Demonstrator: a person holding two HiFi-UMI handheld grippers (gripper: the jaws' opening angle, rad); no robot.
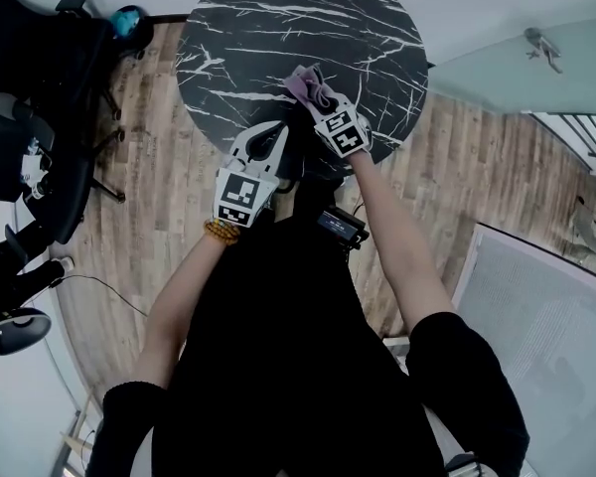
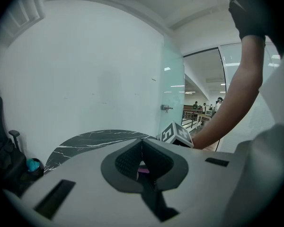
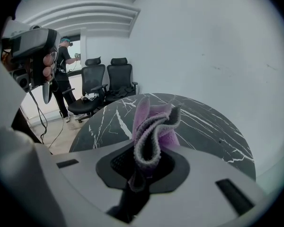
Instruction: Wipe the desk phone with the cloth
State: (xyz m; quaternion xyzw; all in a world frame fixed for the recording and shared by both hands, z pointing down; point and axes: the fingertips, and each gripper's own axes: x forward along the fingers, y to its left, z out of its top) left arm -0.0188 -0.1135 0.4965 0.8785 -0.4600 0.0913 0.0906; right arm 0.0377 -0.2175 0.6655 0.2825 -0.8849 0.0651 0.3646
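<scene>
Right gripper (image 3: 148, 164) pinches the folded purple cloth (image 3: 154, 126) above the black marble table (image 1: 278, 28).
The cloth's long axis follows the jaws, free end pointing out over the table; left gripper (image 2: 142, 144), just beside, has jaws pressed together.

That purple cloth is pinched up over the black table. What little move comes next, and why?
Probably hold the cloth in the right hand-held gripper and look around for the phone: no view shows one, only the marble table.
</scene>
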